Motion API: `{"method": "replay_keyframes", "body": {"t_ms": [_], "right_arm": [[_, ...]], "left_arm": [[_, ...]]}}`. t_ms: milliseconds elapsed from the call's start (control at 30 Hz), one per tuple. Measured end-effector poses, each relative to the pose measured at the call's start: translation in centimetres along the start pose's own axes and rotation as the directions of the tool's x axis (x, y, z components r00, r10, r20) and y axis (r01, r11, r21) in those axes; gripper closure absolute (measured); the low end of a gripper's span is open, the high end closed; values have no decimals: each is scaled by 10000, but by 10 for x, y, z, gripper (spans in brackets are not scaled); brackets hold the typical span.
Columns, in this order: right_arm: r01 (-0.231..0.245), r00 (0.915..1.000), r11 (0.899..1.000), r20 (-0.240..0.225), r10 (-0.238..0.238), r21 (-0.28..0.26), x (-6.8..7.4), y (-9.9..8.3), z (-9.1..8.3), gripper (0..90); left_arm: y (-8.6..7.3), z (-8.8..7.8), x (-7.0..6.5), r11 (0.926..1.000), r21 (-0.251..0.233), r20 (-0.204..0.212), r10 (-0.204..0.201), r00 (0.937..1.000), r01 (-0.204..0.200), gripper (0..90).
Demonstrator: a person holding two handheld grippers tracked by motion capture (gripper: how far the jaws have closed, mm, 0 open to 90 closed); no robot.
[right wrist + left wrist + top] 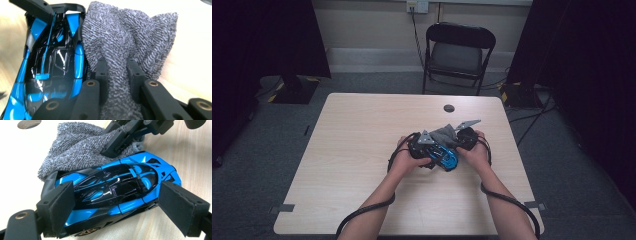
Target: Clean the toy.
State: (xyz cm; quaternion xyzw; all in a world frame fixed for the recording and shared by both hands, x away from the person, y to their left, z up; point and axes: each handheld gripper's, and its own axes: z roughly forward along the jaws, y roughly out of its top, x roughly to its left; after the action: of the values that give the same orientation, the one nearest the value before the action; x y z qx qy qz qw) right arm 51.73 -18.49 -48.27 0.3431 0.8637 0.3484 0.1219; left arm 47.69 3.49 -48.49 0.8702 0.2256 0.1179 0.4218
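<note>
A: Item one, the toy car [110,195], blue and black. Where is it sitting?

B: It is lying on the surface [362,150] near the person's edge, between the two hands. The left tool [115,207] is bracketing it lengthwise, one pad at each end. The pad at one end seems to be touching the bodywork; at the other end a sliver of space is showing, so whether it is truly clamping cannot be told.

A: Item two, the cloth [125,40]?

B: Grey towelling, bunched, lying just beside the car and touching its side. The right tool [117,75] is pinching a fold of it, jaws drawn in tight with the fabric squeezed between them.

A: Other entries?

B: A folding chair [457,52] is standing beyond the far edge of the surface, and a small dark round spot [449,108] is showing near that edge.

A: Progress of the work?

B: Judging by the layout, the car is being steadied and the cloth is being gripped, so preparation is looking complete. The wiping itself is looking hardly started: the cloth is resting alongside the car, not over the roof, and most of the bodywork is remaining to be covered.
</note>
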Motion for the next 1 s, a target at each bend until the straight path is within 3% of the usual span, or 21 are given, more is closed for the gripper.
{"method": "replay_keyframes", "body": {"t_ms": [133,200,300,433,1000], "right_arm": [[-51,9999,10000,-111,51,-1,-2,-2,-2,758],[39,9999,10000,-128,-38,42,-3,-3,-4,758],[55,9999,9999,-163,-54,85,-4,-5,-6,758],[39,9999,9999,-126,-38,95,-5,-8,-10,758],[204,9995,9997,-253,-201,105,-5,-25,-26,766]], "left_arm": [[0,0,0,10000,11,-104,-29,9999,29,144],[-1,0,1,9996,235,-242,166,9996,-161,143],[-3,0,1,9989,-184,0,-432,9991,432,136],[-1,0,1,9995,-2,-118,-301,9995,301,145],[-1,1,-2,9999,-15,-138,-171,9998,171,143]]}}
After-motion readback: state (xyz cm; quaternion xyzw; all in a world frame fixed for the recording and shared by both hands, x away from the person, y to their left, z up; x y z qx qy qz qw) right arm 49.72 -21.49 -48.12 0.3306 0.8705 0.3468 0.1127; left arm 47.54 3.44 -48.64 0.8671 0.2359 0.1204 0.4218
